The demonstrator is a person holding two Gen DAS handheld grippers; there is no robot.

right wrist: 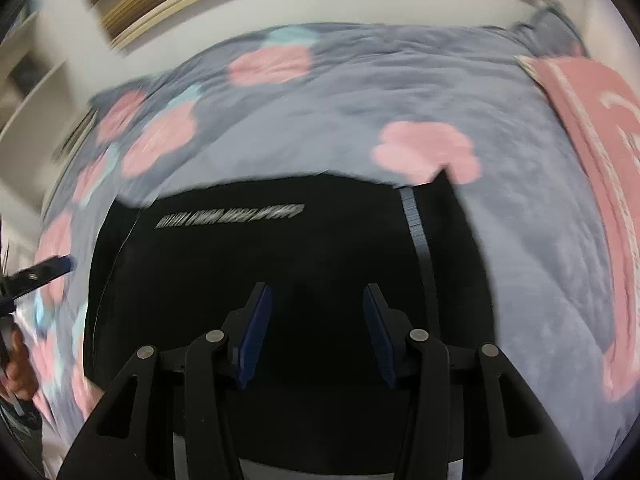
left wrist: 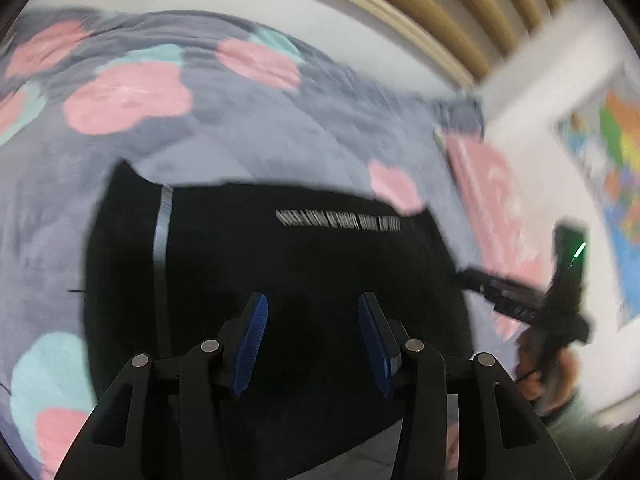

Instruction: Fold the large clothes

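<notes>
Both empty grippers above black garment (left wrist: 288,264)

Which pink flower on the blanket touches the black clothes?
The lone pink flower by the garment's far corner beside the grey stripe. The other pink flowers sit farther up the blanket, apart from it.
</notes>
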